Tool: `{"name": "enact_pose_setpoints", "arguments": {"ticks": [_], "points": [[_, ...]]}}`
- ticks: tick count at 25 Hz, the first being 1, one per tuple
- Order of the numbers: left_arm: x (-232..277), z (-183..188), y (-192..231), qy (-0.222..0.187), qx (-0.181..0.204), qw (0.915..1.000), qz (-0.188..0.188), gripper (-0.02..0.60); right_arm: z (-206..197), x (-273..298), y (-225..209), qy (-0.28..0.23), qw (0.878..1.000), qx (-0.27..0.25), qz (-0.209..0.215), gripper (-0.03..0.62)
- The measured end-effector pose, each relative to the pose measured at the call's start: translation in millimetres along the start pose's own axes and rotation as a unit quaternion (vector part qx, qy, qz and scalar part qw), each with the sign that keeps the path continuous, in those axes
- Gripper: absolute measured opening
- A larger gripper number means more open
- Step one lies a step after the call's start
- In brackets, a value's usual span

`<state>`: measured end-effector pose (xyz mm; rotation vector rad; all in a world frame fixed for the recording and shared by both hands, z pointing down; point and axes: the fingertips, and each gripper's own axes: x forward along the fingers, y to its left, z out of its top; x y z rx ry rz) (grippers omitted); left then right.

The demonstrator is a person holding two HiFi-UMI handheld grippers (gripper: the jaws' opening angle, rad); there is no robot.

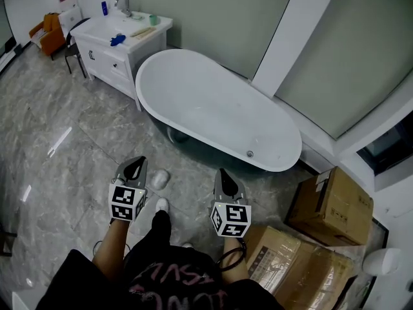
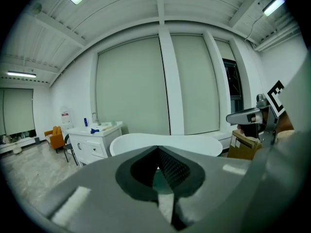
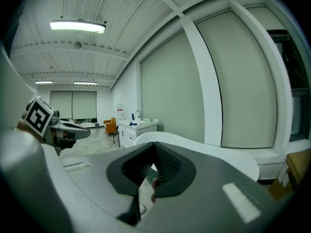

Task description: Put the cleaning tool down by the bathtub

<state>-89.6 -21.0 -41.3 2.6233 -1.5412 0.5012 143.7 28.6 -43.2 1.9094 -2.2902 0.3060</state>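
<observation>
While left tool (image 1: 136, 166), right tool (image 1: 223, 176) seem closed, bathtub (image 1: 213, 105) ahead; boxes (image 1: 332, 202) right.

A bathroom: a white freestanding bathtub (image 1: 216, 112), a vanity with sink (image 1: 122, 41) and a marble-tiled floor (image 1: 58, 141)

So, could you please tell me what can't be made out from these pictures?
Cleaning tool: not seen in any view; left gripper and right gripper are shut on nothing.
Items on the vanity: too small in the head view to identify.
Bathtub base: hidden by each gripper's own body in the gripper views.
Lower cardboard box: cut off by the head view's bottom edge.
</observation>
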Motion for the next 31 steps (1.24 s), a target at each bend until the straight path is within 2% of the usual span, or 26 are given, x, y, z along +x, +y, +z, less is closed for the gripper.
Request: {"name": "enact_pose_setpoints", "arguments": {"ticks": [5,16,31], "points": [[-18,6,-14,-0.005,-0.013,0.9999,0.001,0.000,4,-17,3,-0.012,1.000,-0.006,0.006,0.014],[-38,11,-39,-0.013,-0.004,0.9999,0.000,0.000,2,-39,6,-0.013,1.000,-0.013,0.017,0.012],[-65,-1,-43,-0.004,0.004,1.0000,0.007,0.000,-5,-55,17,-0.014,0.999,-0.025,0.031,0.012]]}}
